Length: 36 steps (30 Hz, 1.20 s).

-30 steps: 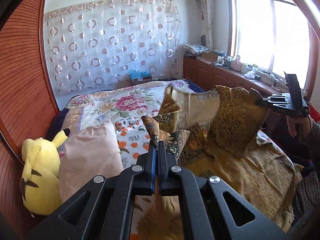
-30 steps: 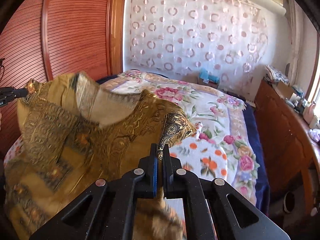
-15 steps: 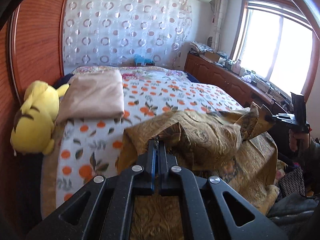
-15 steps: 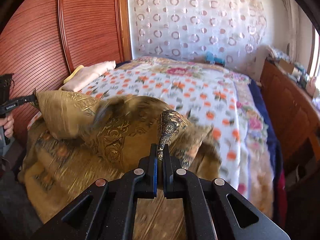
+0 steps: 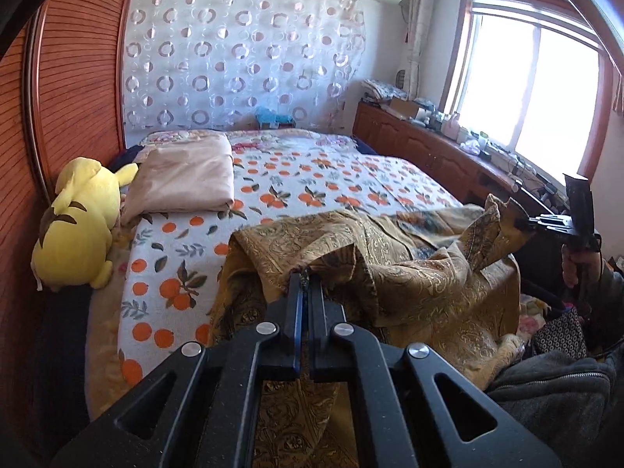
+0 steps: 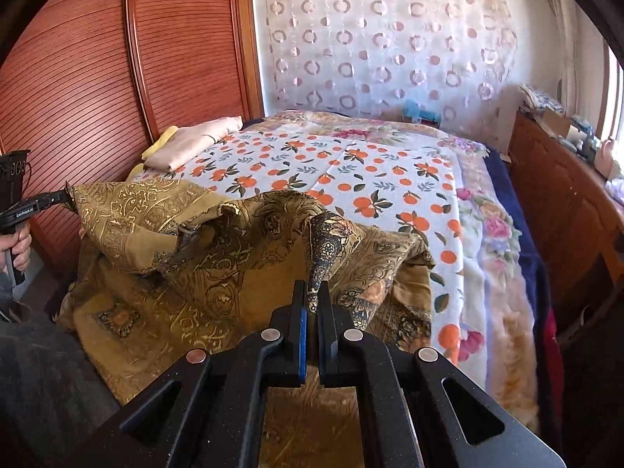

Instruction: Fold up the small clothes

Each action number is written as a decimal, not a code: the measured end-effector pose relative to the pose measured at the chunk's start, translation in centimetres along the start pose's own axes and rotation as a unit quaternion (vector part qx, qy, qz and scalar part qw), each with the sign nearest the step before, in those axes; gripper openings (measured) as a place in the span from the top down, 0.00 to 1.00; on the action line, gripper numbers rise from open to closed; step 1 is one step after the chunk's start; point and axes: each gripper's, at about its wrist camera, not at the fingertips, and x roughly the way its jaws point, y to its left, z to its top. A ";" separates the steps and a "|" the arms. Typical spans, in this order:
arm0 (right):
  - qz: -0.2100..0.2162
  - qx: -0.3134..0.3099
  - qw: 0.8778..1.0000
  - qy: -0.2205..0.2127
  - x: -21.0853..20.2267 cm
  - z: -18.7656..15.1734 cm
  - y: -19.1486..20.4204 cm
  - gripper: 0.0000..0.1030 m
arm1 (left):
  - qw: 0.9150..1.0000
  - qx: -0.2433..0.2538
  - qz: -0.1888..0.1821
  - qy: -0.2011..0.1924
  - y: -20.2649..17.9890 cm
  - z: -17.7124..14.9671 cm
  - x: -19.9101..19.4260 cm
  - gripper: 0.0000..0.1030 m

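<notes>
The gold-brown patterned garment [image 5: 421,273] lies bunched on the near end of the bed [image 5: 312,179], over the orange-print bedspread [image 6: 351,171], with its lower part hanging off the near edge. The left gripper [image 5: 305,277] has its jaws closed on one raised corner of the garment, and the right gripper [image 6: 312,292] has its jaws closed on another raised fold. No container is identifiable; a folded pink blanket [image 5: 187,179] rests near the headboard, touching a yellow plush toy [image 5: 78,226].

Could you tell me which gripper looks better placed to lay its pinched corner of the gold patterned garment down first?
Probably the left gripper: its corner of the gold patterned garment sits low; the right gripper holds its corner raised.
</notes>
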 end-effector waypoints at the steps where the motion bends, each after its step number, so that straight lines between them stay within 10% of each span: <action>1: 0.000 0.002 1.000 0.004 0.4 -0.2 0.1 0.97 | 1.000 0.002 0.000 0.005 -0.1 -0.2 0.4 0.98; 9: -0.006 0.026 0.998 0.053 2.7 -1.6 0.0 0.96 | 1.000 -0.016 -0.001 0.027 0.8 -1.5 1.0 0.93; 16: -0.016 0.030 0.999 0.028 1.2 -0.4 0.1 0.88 | 0.999 -0.003 0.038 0.013 0.9 -0.7 0.3 0.47; 20: -0.027 0.028 0.999 0.010 -0.2 -0.1 0.2 0.67 | 0.999 -0.007 0.042 0.002 1.2 -0.2 0.2 0.27; 23: -0.038 0.027 0.999 -0.001 -0.5 0.2 0.1 0.51 | 0.999 -0.001 0.047 0.002 1.5 0.5 1.0 0.27; 36: -0.024 0.074 0.997 0.012 6.5 1.8 -0.5 0.51 | 0.997 -0.014 0.063 0.036 3.5 2.2 7.1 0.27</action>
